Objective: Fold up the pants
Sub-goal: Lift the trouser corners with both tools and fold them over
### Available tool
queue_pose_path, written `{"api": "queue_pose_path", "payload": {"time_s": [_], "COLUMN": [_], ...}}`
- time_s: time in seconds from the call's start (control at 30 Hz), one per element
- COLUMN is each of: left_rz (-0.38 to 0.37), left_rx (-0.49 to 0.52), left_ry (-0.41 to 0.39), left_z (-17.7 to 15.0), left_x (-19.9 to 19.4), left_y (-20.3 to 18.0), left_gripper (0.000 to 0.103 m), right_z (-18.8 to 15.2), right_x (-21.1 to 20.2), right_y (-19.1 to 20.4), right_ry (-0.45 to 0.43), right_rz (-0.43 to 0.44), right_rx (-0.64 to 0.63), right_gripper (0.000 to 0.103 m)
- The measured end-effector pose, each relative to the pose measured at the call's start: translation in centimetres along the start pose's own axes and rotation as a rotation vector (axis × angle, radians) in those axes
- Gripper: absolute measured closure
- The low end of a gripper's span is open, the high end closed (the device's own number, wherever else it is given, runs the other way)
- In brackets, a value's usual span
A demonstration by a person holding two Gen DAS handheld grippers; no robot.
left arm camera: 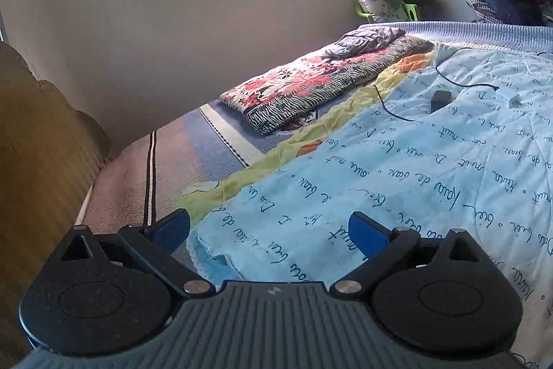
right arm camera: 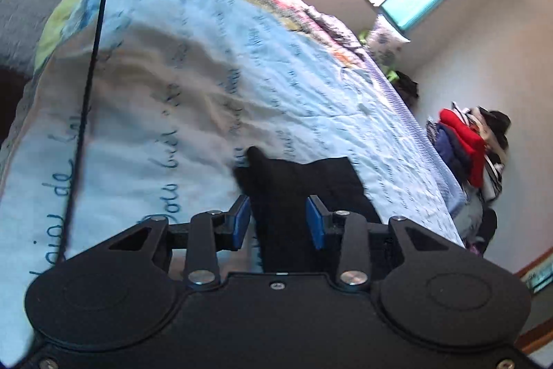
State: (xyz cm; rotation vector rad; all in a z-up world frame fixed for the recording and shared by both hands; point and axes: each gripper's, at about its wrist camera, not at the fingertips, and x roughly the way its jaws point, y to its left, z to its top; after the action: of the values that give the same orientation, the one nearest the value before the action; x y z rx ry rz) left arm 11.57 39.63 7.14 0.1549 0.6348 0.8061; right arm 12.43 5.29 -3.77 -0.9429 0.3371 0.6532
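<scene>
Pants (right arm camera: 304, 189), black, soft and limp, lie between the right claw's (right arm camera: 278, 220) spread pads; grip at an edge. Left claw (left arm camera: 269, 230) spread wide, empty.

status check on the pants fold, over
Left gripper jaws wide, empty, over the blue quilt. Right gripper jaws part open, black pants between them, no visible clamp. Black cable hangs left of the right gripper.

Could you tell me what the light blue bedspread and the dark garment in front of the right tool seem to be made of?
Bedspread: probably quilted cotton or polyester, matte, with puckered stitching and printed script. Dark garment: soft matte black cloth, probably the pants; its weave is too blurred to tell.
</scene>
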Motion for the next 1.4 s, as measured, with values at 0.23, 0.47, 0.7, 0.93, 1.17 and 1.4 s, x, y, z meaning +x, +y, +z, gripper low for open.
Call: {"api": "queue_pose_path", "payload": {"time_s": [0.23,0.47,0.7,0.93,1.17,1.4], "left_rz": [-0.595,-0.92,-1.125,-1.371,-1.252,-1.155], "left_rx": [-0.007,0.018,-0.221,-0.39,-0.313,-0.198], "left_ry": [0.183,0.311,0.522,0.708,0.674,0.447], "left_z": [-1.2,-3.8,-3.3,-3.2,-3.2,-2.7], "left_x": [-0.1,-1.9,1.3,3.8,3.7,0.7], "left_y": [-5.8,-13.2,-17.2,-22.7,-23.7,-23.1], "left_gripper": [0.003,0.004,0.003,0.014,0.083,0.082], "right_z": [0.6,0.3,-1.4,-3.4,-5.5,-6.2], "right_x": [1.2,0.2,-3.5,-5.5,-6.5,-0.8], "right_y": [2.3,0.8,-5.8,-8.9,-10.5,-12.2], "right_ry": [0.052,-0.037,-0.174,-0.25,-0.354,-0.057], "right_rz": [-0.127,-0.111,0.019,0.083,0.197,0.007], "right_rx": [-0.192,-0.006,0.43,0.686,0.819,0.862], "right_gripper": [0.067,0.088,0.088,0.089,0.088,0.085]}}
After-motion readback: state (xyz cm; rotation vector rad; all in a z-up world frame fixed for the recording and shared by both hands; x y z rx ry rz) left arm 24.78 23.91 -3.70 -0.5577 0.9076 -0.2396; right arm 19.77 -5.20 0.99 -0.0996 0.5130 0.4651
